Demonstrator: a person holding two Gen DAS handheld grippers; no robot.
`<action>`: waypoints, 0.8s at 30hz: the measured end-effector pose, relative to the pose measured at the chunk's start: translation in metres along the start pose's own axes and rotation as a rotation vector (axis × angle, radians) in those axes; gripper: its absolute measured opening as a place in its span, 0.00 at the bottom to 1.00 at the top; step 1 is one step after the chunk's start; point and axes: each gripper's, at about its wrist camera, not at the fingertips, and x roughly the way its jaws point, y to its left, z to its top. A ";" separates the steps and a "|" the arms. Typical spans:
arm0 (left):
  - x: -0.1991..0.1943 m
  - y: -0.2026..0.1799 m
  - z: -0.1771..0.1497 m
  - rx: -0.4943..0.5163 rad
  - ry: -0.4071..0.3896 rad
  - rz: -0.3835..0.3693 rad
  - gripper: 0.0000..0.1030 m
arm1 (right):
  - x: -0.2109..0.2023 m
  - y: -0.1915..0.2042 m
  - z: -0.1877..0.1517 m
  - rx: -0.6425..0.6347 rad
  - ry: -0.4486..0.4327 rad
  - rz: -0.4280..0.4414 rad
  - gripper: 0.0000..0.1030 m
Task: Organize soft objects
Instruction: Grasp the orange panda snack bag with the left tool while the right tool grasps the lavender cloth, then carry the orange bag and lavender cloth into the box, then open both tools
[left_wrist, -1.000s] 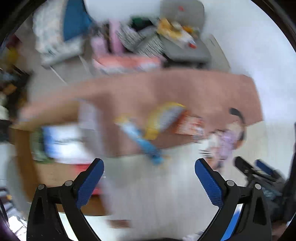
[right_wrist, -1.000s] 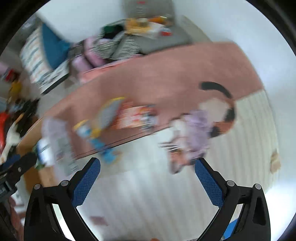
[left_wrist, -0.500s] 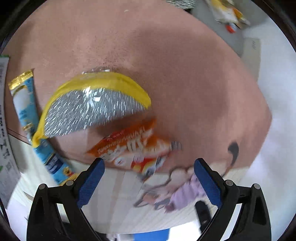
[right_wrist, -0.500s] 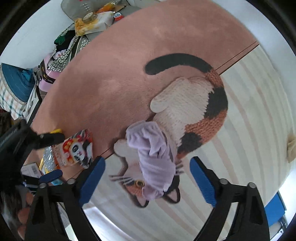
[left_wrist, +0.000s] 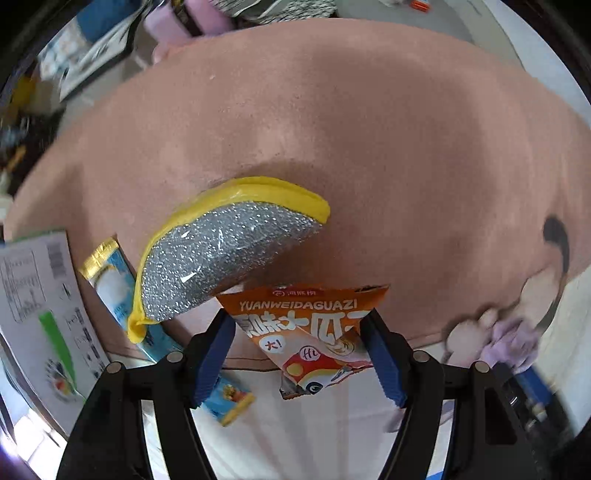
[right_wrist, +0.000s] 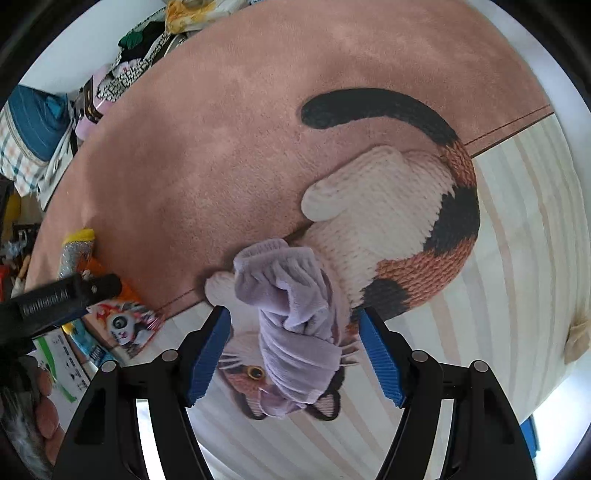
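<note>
The left gripper (left_wrist: 297, 354) has its fingers spread on either side of an orange snack packet (left_wrist: 314, 332), which lies low in the frame at the edge of the pink rug (left_wrist: 369, 147), just beside a silver and yellow sponge (left_wrist: 221, 258). The right gripper (right_wrist: 295, 354) also has its fingers spread, around a crumpled lilac cloth (right_wrist: 295, 325) lying on the rug's cat picture (right_wrist: 388, 229), at lower centre of the frame.
</note>
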 end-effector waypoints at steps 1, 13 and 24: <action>0.001 -0.003 -0.003 0.022 0.000 0.009 0.67 | 0.001 -0.001 0.000 -0.004 0.002 -0.007 0.72; 0.033 -0.038 -0.019 0.081 0.076 -0.024 0.67 | 0.048 0.018 -0.006 -0.024 0.115 -0.058 0.72; 0.018 -0.040 -0.056 0.123 -0.037 0.002 0.43 | 0.042 0.040 -0.030 -0.026 0.059 -0.091 0.40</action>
